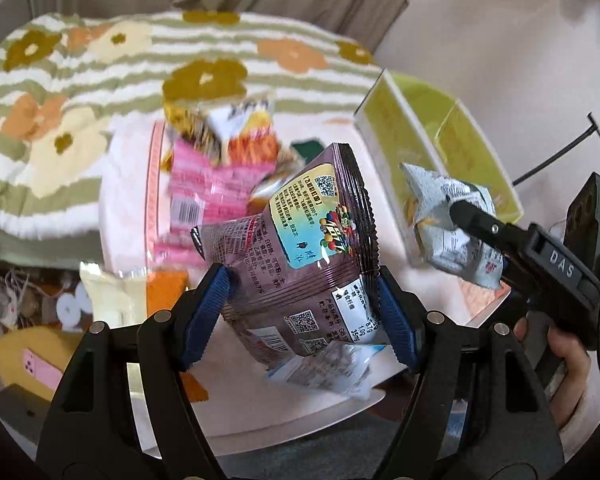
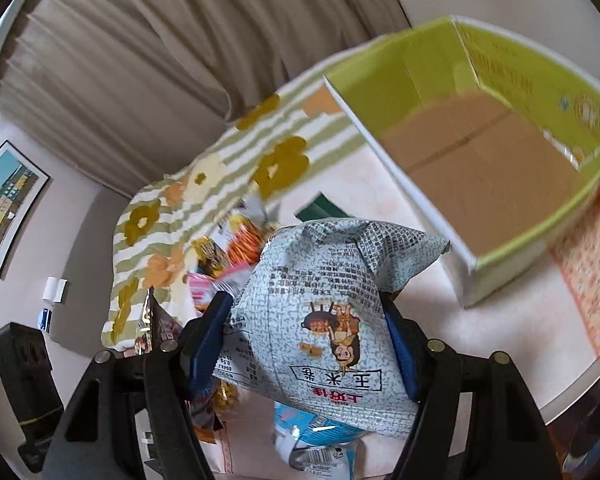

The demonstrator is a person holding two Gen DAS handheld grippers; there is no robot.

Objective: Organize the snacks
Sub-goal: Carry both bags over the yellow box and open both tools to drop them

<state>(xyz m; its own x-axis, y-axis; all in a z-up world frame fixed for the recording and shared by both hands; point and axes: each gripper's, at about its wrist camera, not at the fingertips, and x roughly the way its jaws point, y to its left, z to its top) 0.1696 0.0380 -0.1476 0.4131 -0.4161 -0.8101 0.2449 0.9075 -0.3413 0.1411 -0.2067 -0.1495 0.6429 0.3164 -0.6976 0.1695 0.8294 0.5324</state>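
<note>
The crinkly purple foil snack packet with a blue-and-yellow label (image 1: 300,248) hung clear of the table, pinched at its lower sides between the blue-padded fingers of the left gripper (image 1: 304,312), lifted, it seemed, so it could be carried away from the pile. Just right of it, and a little farther off, the pale grey printed snack bag with a cartoon girl (image 2: 324,320) was likewise clamped between the pads of the right gripper (image 2: 308,340), raised above the table and angled toward the open green-lined cardboard box with a brown floor (image 2: 480,168); judging from that heading, the box was the sorting place and this bag was probably bound for it. Behind both, at the far left of the white table (image 1: 340,408), lay the unsorted heap of pink, orange and striped wrappers (image 1: 220,160), with a green-and-white striped floral blanket (image 1: 100,80) beyond. The left wrist view showed what the right could not: the right gripper from outside, its black finger biting into the grey bag, the person's hand on its handle, and a divider splitting the box into compartments. The right wrist view alone showed the box floor, bare where visible, a small blue-and-white packet (image 2: 320,436) lying on the table under the grey bag, and a framed picture (image 2: 8,200) on the far left wall.
</note>
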